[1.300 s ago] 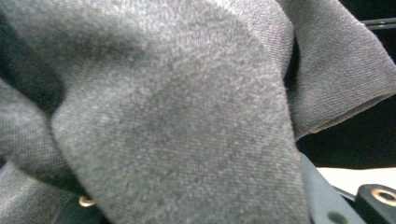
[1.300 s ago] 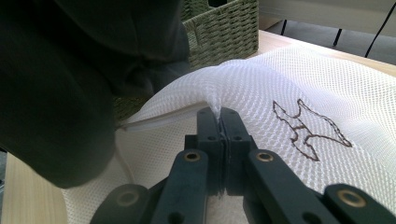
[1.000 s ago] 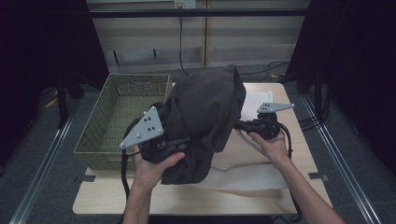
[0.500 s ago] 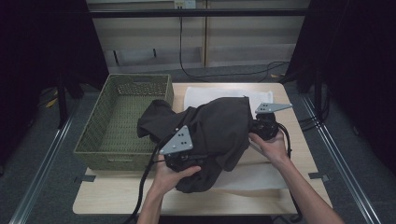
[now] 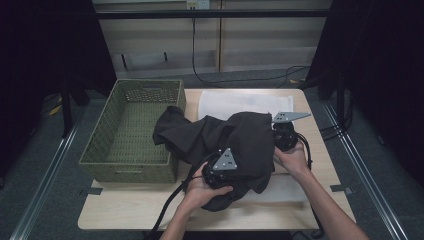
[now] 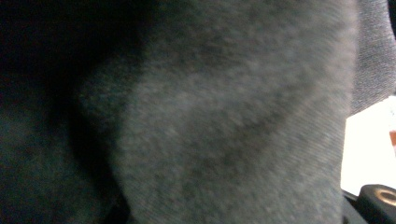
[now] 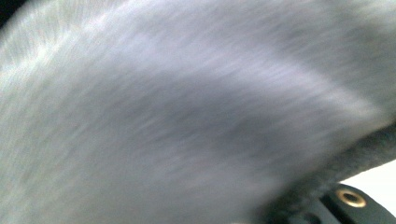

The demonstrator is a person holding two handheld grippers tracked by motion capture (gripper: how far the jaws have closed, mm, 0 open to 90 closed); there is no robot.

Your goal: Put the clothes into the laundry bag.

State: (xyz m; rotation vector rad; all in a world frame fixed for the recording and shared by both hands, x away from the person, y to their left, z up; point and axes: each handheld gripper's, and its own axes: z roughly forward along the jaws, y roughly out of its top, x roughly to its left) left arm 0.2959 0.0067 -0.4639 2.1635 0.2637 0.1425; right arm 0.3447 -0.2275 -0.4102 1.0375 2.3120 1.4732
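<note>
Now both grippers buried in dark garment (image 5: 235, 140): right gripper (image 5: 286, 134) jaws clenched on it, left gripper (image 5: 222, 170) jaws' state unreadable.

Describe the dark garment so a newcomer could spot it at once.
Start at the wooden table: a green wicker basket stands on its left half and a white cloth lies spread on its right. The garment is the crumpled heap lying on that cloth, one end draped over the basket's right rim. It is the one dark grey, bunched fabric there, with a tool at each side.
</note>
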